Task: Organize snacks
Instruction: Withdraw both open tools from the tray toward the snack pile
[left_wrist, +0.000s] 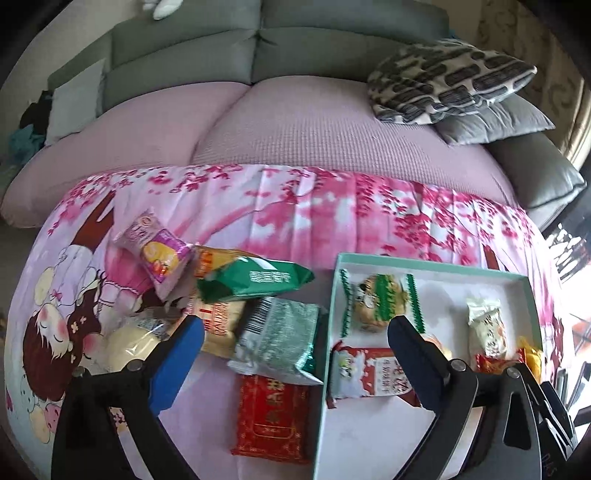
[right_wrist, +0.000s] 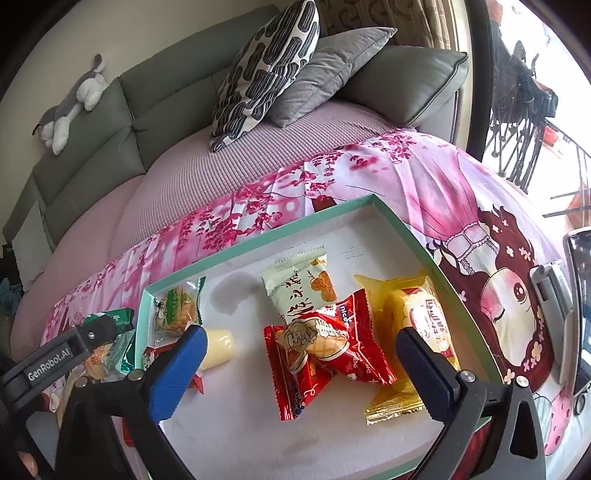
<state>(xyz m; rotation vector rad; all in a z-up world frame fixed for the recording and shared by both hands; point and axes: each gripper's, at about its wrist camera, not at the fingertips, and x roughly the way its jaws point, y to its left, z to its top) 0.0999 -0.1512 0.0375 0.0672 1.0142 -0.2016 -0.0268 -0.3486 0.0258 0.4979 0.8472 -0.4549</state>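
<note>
Left gripper (left_wrist: 295, 332) fingers spread wide, nothing between them, low centre of the left wrist view; its right finger (left_wrist: 417, 365) covers part of a red-and-white packet (left_wrist: 369, 373) and a pale round item behind it, barely visible. Right gripper (right_wrist: 299, 354) likewise released and empty, low in the right wrist view; its left finger (right_wrist: 177, 373) hides one end of a pale yellow jelly cup (right_wrist: 219, 349), its right finger overlaps the yellow packet (right_wrist: 413, 332). Teal-rimmed white box (left_wrist: 334, 295) sits lower right in the left view, centre in the right view, near edge cut off by the frame. Inside: green-striped clear-wrapped cookie (right_wrist: 175, 310) at the left end, cream packet (right_wrist: 299, 288) partly under two overlapping red packets (right_wrist: 325, 343). Loose pile left of the box on the pink floral cloth (left_wrist: 295, 206): purple packet (left_wrist: 155, 251), green packet (left_wrist: 255, 277), silver-green packet (left_wrist: 277, 336), red packet (left_wrist: 271, 417), others underneath too buried to identify. Print on the wrappers mostly unreadable. Patterned cushion (right_wrist: 266, 62) and grey sofa (left_wrist: 207, 48) behind.
</note>
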